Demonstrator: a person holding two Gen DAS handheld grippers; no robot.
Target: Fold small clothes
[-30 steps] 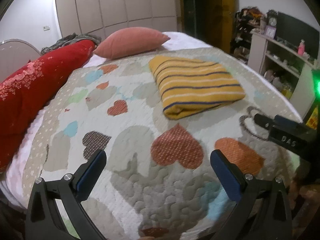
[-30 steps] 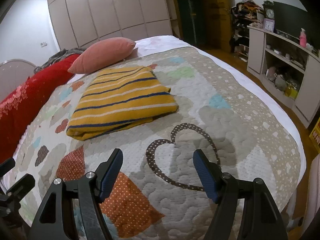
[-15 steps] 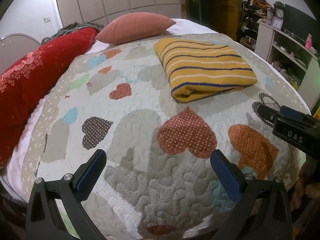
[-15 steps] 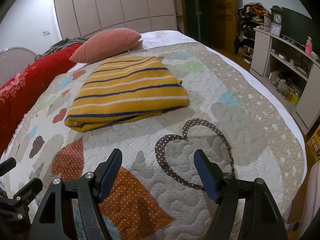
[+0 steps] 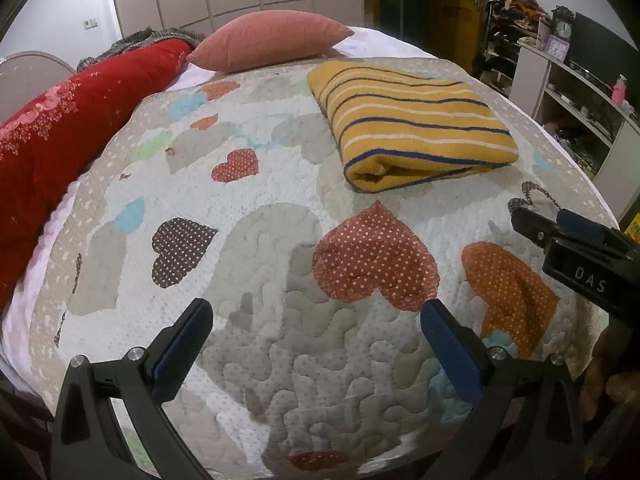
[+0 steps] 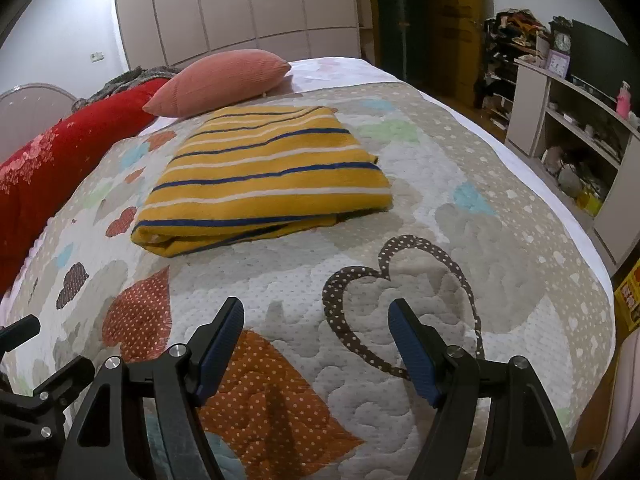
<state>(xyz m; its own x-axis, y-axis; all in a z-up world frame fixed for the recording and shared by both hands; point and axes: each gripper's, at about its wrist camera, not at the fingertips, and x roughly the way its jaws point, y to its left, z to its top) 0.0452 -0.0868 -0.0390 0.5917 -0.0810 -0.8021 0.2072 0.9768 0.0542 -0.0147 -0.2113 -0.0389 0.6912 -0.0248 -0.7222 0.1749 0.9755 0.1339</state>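
A folded yellow cloth with blue and white stripes (image 5: 412, 128) (image 6: 264, 172) lies on the heart-patterned quilt (image 5: 264, 264) (image 6: 460, 240), well beyond both grippers. My left gripper (image 5: 316, 320) hangs open over the near part of the quilt, nothing between its blue pads. My right gripper (image 6: 316, 320) is also open and empty, near the brown dotted heart outline. The right gripper's body shows at the right edge of the left wrist view, and the left gripper's body shows at the lower left of the right wrist view.
A pink pillow (image 5: 272, 40) (image 6: 220, 80) and a red blanket roll (image 5: 60, 128) (image 6: 48, 160) lie at the bed's far and left sides. White shelves with small items (image 6: 580, 120) stand to the right of the bed. Wardrobe doors (image 6: 240, 0) fill the back wall.
Both grippers have dipped slightly toward the quilt, so the striped cloth sits a little higher in each view. Both stay open and empty.
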